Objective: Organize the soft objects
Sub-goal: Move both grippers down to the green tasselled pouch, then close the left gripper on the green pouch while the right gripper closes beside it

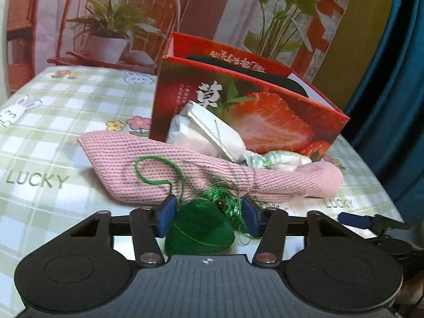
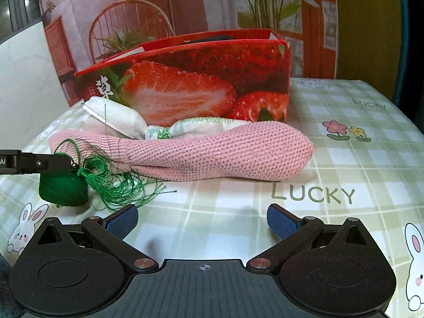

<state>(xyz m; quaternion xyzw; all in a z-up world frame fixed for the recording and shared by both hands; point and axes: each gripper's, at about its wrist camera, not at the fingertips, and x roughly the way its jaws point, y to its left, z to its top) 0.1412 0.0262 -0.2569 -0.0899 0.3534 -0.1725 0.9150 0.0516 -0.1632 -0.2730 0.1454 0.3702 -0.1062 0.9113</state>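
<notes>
A green fabric sachet (image 1: 198,234) with a loose green tassel (image 1: 225,198) lies on the checked tablecloth between the jaws of my left gripper (image 1: 208,212). The left pad touches its side; the right pad meets only tassel threads, so the jaws stand open around it. The right wrist view shows the sachet (image 2: 62,189) under the left gripper's finger (image 2: 45,162). Behind it lie a pink knitted sock (image 1: 185,169) (image 2: 212,156) and a white tied packet (image 1: 212,129) (image 2: 114,116). My right gripper (image 2: 202,220) is open over bare cloth, holding nothing.
A red strawberry-print box (image 1: 265,106) (image 2: 198,84) stands open-topped behind the soft things, something black inside (image 1: 238,66). The tablecloth (image 2: 344,159) stretches right of the sock. A printed backdrop rises behind the table. The right gripper's pad (image 1: 355,220) shows at the left view's right edge.
</notes>
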